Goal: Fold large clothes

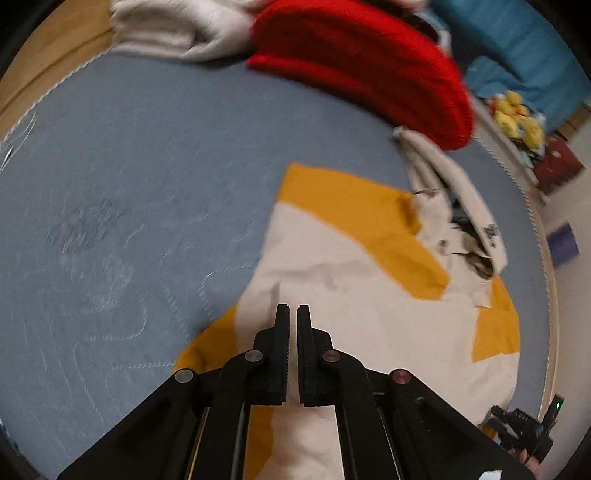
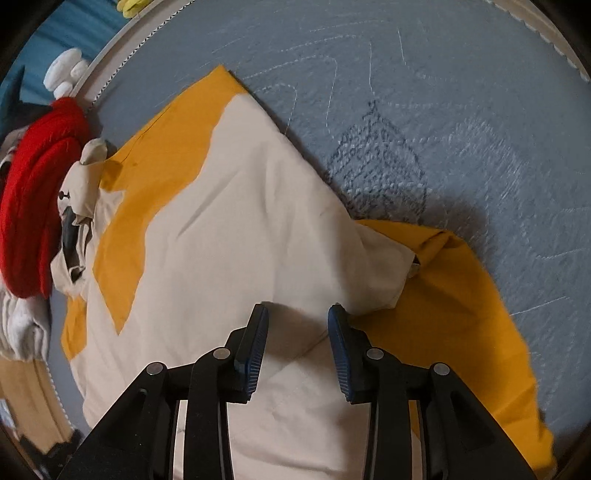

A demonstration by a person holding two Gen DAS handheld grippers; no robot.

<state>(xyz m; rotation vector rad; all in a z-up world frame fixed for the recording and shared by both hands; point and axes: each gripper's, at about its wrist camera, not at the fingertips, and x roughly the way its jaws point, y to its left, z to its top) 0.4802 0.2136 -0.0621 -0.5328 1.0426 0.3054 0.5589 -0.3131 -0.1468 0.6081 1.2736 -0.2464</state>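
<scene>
From the left wrist view, the left gripper (image 1: 293, 314) is hanging over the cream and yellow jacket (image 1: 354, 295), which is lying on the blue-grey mattress (image 1: 129, 166). Its tongs are sitting almost together with only a thin gap, and no cloth is showing between them. The collar end is pointing toward the red sweater (image 1: 362, 62) and the white knit garment (image 1: 177, 29) stacked at the far edge, which look already folded. The picture is blurring slightly.

From the right wrist view, the right gripper (image 2: 297, 314) is hovering with its tongs apart, gripping nothing, above the jacket (image 2: 229, 221). One side is looking turned in over the body, while a yellow sleeve (image 2: 461, 314) is spreading out loose on the mattress (image 2: 443, 92). By my judgement the fold is sitting roughly midway: that sleeve and the final halving are remaining.
</scene>
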